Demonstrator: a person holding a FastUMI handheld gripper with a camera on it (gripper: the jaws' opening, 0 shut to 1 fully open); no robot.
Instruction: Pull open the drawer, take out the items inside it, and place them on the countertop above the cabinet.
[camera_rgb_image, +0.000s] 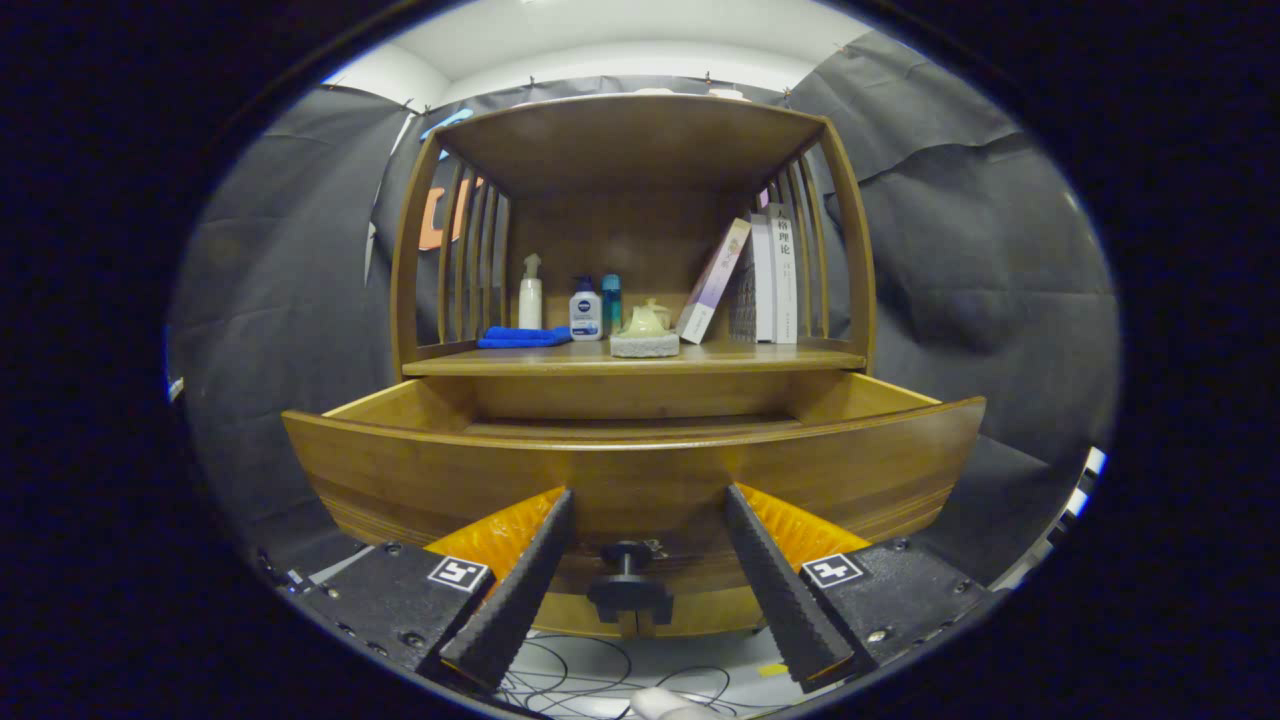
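Observation:
The wooden drawer (640, 470) stands pulled out from the cabinet, its curved front panel close ahead of me. Its dark knob (628, 585) sits between my two fingers, untouched by either. My gripper (648, 520) is open, with one finger on each side of the knob and the tips near the drawer front. The drawer's inside is hidden behind its front panel. On the countertop (760, 358) above lie a blue cloth (522, 337), a white pump bottle (530, 295), a white lotion bottle (586, 312), a teal bottle (611, 303) and a small teapot on a stone stand (645, 335).
Books (770, 285) lean and stand at the countertop's right end. Slatted wooden sides and a top board (640, 135) enclose the shelf space. Black cables (570, 670) lie on the pale floor below the drawer. Black cloth walls surround the cabinet.

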